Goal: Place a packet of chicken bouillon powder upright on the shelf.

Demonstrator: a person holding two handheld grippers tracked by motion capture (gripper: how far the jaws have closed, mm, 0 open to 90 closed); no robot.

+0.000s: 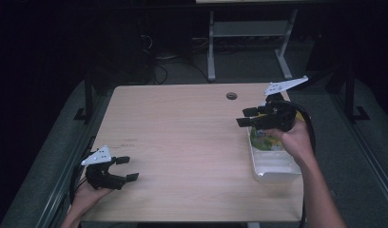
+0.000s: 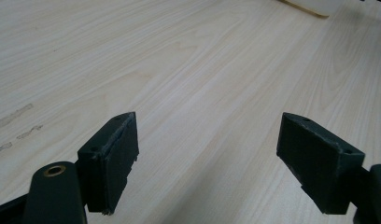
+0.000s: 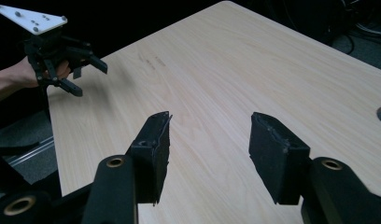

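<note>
I'm hovering my open, empty right tongs point(image 1: 245, 117) above what seems a clear plastic food tray point(image 1: 273, 164), clearing it; open left tongs point(image 1: 128, 168) are idling on the pale wooden counter point(image 1: 182, 142).

Tray point(image 1: 273, 166) at table's point(image 1: 182, 142) right edge, right gripper point(image 1: 244, 117) above its far end, left gripper point(image 1: 127, 168) at near-left corner
</note>
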